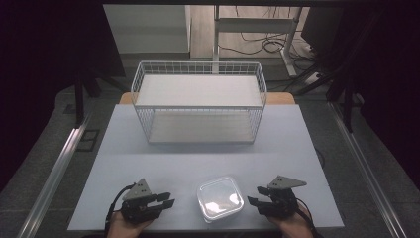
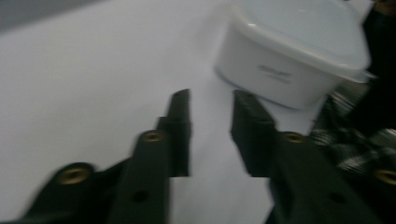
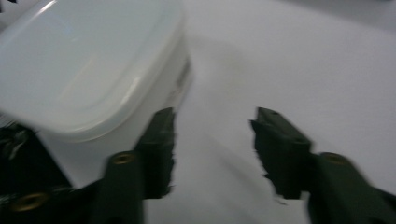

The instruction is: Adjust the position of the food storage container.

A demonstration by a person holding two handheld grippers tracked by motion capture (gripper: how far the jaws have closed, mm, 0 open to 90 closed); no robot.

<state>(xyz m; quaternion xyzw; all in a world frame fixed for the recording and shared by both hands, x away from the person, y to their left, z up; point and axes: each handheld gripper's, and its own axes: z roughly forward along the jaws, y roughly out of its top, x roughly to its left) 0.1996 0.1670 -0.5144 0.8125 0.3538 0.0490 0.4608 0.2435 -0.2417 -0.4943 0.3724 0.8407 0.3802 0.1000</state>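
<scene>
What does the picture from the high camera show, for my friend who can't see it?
A clear plastic container with its lid on sits near the front edge of a pale table, between two black grippers held in a person's hands: the left gripper and the right gripper, neither touching it. Farther back stands an empty white wire basket.

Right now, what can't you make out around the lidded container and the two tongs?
- Container contents: the lid is cloudy with glare in the high view, and the gripper views are blurred.
- Print on the container wall: blurred, unreadable.
- Left tongs and right tongs: small and dark in the high view; the jaws stand apart with nothing between them.
- Wire basket: the shelf board hides part of the lower level.
</scene>
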